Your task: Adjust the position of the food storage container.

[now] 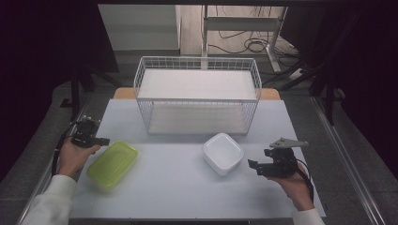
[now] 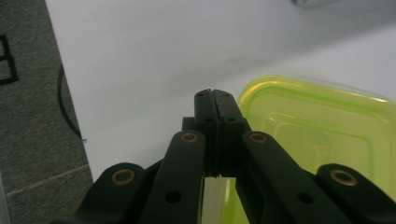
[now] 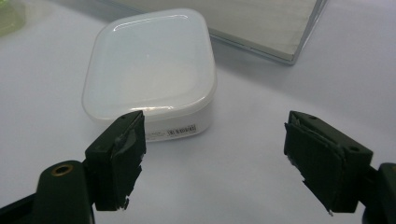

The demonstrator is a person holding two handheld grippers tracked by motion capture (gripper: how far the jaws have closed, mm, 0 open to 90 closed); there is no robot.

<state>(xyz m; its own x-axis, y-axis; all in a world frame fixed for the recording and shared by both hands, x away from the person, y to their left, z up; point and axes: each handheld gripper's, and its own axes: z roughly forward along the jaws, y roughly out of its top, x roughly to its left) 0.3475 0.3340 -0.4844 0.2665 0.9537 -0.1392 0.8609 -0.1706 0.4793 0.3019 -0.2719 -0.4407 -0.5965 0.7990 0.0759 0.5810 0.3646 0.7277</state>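
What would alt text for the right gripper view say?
Open black tongs hover above a pale table, pointing at a white lidded box just ahead that lies clear of both tips. Behind the box sits the base of a wire basket.

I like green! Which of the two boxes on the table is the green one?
The green box lies at the table's left, beside the left gripper. The other box, nearer the right gripper, is white.

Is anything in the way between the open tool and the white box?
Nothing visible is. The right tool is open, and the white box sits just ahead of it, with bare table between them. The green box lies far off, by the left tool.
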